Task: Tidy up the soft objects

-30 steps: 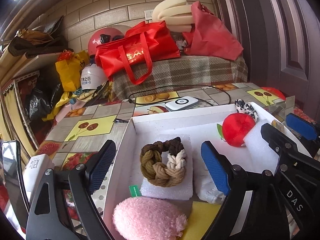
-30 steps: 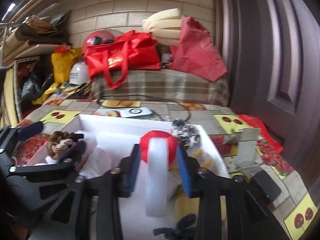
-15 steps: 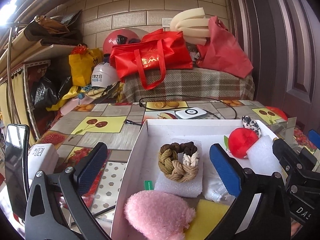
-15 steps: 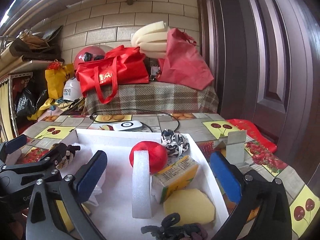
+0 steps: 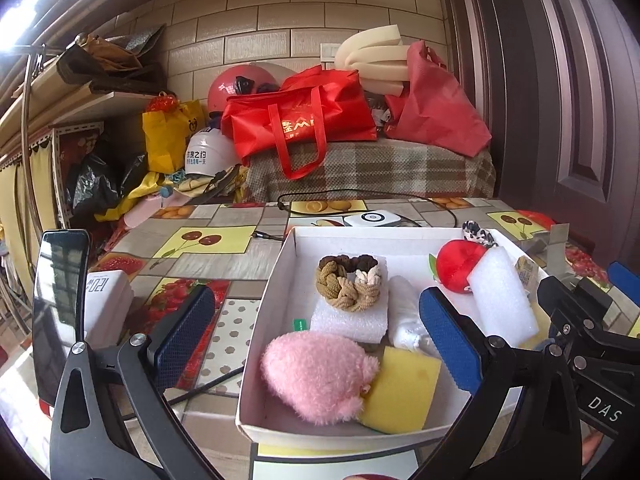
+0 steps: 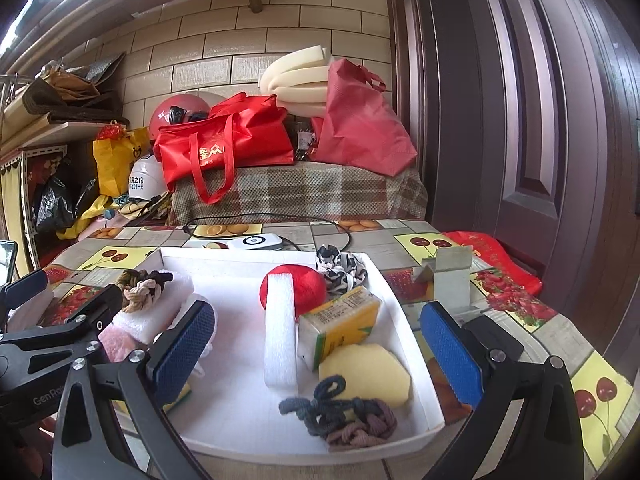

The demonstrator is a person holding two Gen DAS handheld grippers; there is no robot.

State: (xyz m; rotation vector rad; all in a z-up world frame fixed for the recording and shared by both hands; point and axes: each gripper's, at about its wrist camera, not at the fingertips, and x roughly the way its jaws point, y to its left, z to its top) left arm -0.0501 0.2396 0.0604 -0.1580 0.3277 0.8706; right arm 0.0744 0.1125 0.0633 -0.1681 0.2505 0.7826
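My left gripper (image 5: 316, 336), a black two-finger frame with blue textured pads, has its jaws spread wide with nothing pressed between them. It points forward and slightly downward. In my right wrist view its black arm and one blue pad show at the left edge.

My right gripper (image 6: 320, 344), of the same black frame and blue pads, also stands fully spread and grips nothing, angled forward and a little down. In my left wrist view its black fingers (image 5: 576, 304) reach in from the right edge, just beside my left gripper.

Red tote bag (image 5: 300, 120), helmets (image 5: 236, 88), white charger (image 5: 372, 219)
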